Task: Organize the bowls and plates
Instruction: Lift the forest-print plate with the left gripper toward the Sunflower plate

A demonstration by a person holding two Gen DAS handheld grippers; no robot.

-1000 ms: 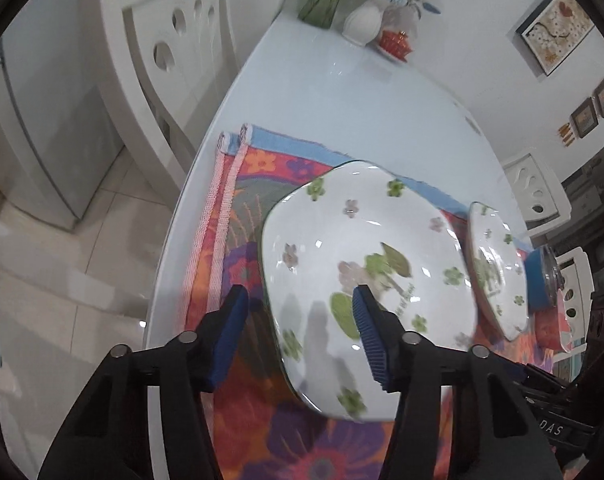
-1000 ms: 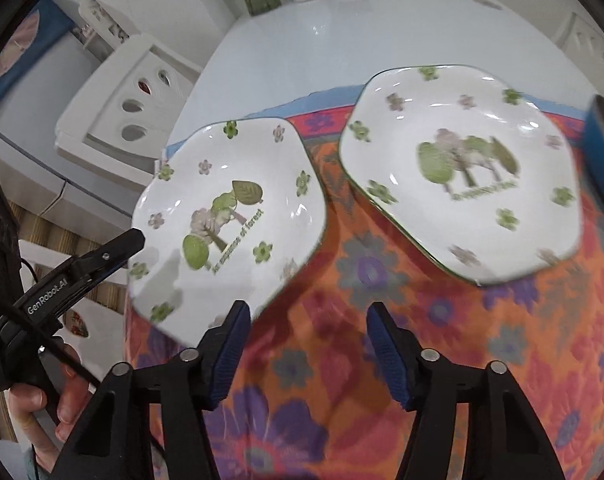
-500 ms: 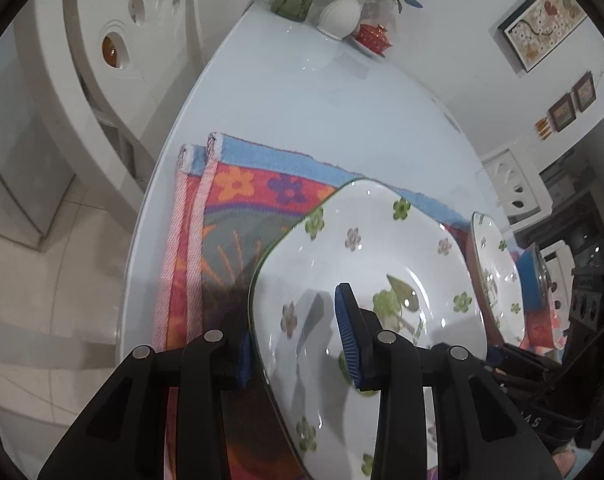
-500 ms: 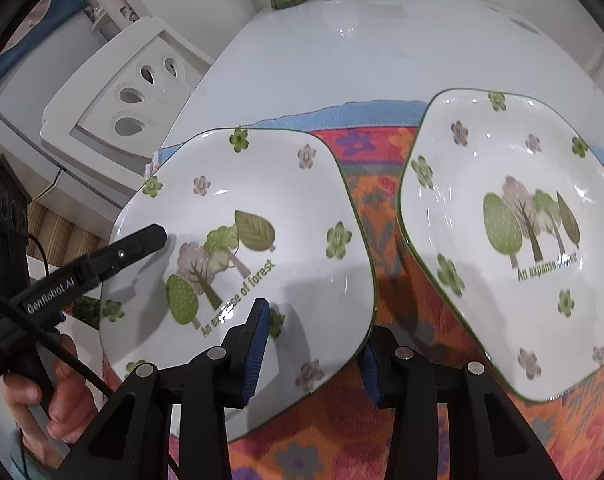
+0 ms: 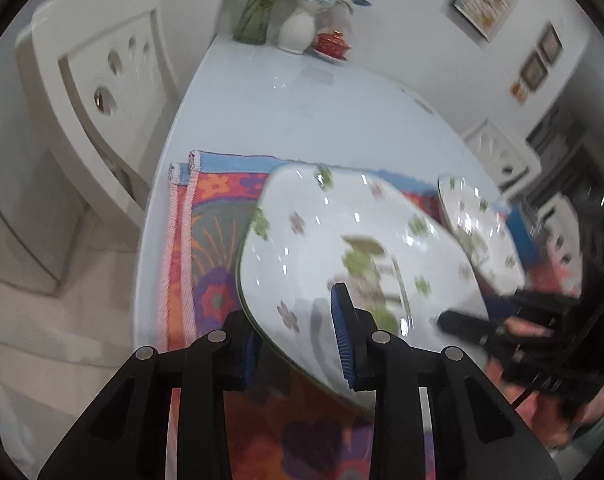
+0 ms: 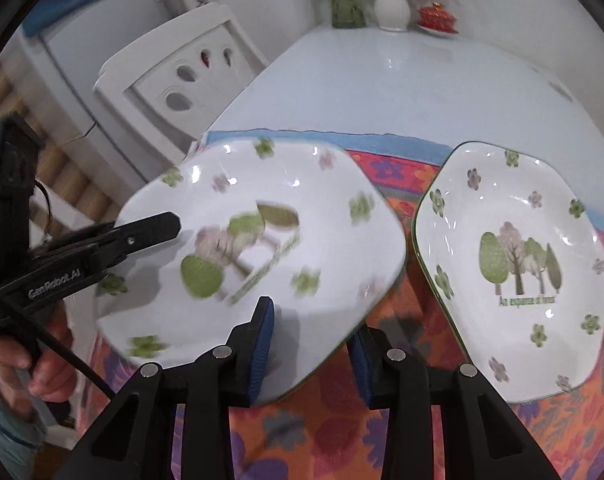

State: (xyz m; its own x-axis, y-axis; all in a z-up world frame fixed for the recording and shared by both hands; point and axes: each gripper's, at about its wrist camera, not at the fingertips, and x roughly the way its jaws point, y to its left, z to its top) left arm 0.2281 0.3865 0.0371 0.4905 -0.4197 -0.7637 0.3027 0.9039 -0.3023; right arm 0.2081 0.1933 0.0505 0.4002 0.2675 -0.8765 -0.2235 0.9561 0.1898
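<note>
Two grippers: both clamp one plate, which is lifted and tilted above the cloth.
Left gripper [image 5: 298, 340]: blue pads pinch the left rim of the white squarish plate with green flowers and a tree print [image 5: 341, 264].
Held plate [image 6: 254, 248]: blurred, raised off the orange flowered cloth [image 6: 381, 432].
Right gripper [image 6: 311, 346]: one finger over the near rim, one under it, closed on that plate.
Second plate: the matching white tree-printed plate [image 6: 513, 268] lies flat on the cloth, just beside the held one.
Far end: a white vase of flowers [image 6: 389, 4] on the pale blue table [image 6: 401, 88].
</note>
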